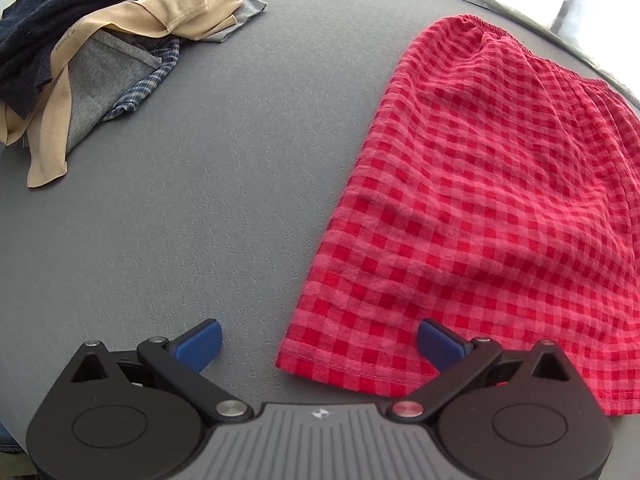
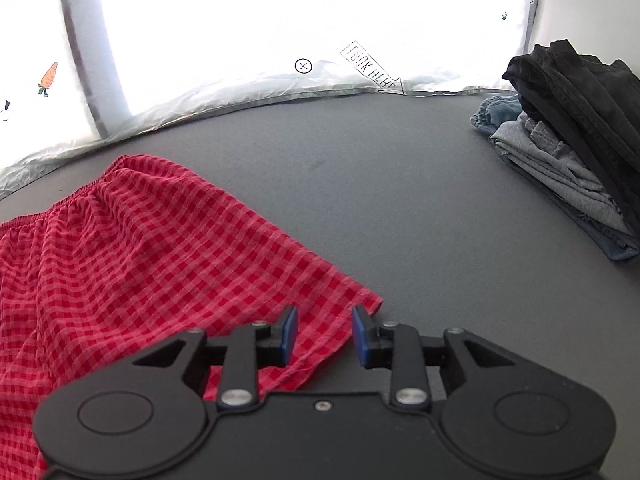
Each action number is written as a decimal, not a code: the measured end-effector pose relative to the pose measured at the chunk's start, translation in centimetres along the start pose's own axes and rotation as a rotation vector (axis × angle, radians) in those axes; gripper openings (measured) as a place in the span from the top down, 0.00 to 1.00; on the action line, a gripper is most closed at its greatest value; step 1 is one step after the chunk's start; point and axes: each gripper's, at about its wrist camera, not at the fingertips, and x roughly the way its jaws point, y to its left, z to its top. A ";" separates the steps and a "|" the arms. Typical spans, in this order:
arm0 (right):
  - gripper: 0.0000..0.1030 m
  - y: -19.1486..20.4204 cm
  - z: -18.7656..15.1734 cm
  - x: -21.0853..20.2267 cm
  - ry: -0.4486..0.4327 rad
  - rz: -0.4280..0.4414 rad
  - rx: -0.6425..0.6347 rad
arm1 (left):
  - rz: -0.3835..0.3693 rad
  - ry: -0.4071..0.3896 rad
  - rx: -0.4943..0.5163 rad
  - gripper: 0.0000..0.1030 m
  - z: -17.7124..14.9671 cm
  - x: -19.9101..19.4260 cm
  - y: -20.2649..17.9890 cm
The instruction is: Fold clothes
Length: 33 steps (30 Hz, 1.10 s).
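Currently the red shorts [image 1: 480, 208] lie flat on the worktop [image 1: 208, 200], waistband at the far edge. Left gripper [image 1: 318, 340]: jaws wide open over the near-left hem corner, empty. Right gripper [image 2: 325, 334]: jaws part open over the near-right corner, empty. Step: pre-grasp. Next: close on both corners.

Left wrist view: looks forward and down over the left gripper [image 1: 318, 344], low and close to the grey table [image 1: 224, 200]; red checked garment [image 1: 480, 220] fills the right of frame

Right wrist view: looks forward over the right gripper [image 2: 325, 334], low; white backdrop [image 2: 280, 20] across the top

Shared: the red checked garment [image 2: 140, 248] and grey table [image 2: 400, 180]
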 end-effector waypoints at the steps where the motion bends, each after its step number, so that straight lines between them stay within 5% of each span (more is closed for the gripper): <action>1: 0.70 1.1 -0.3 -0.7 -0.007 0.018 -0.019 | -0.007 0.000 0.006 0.00 -0.2 -0.1 0.2; 17: 0.79 22.9 -8.5 -6.1 0.046 0.330 -0.353 | -0.074 -0.006 0.072 0.00 -2.1 -0.8 6.4; 29: 0.77 32.7 -12.3 -7.0 0.136 0.507 -0.381 | -0.022 -0.011 0.025 0.00 -1.5 -0.2 10.8; 33: 0.75 34.4 -12.4 -6.8 0.217 0.499 -0.333 | -0.027 -0.007 0.027 0.00 -1.5 0.1 11.0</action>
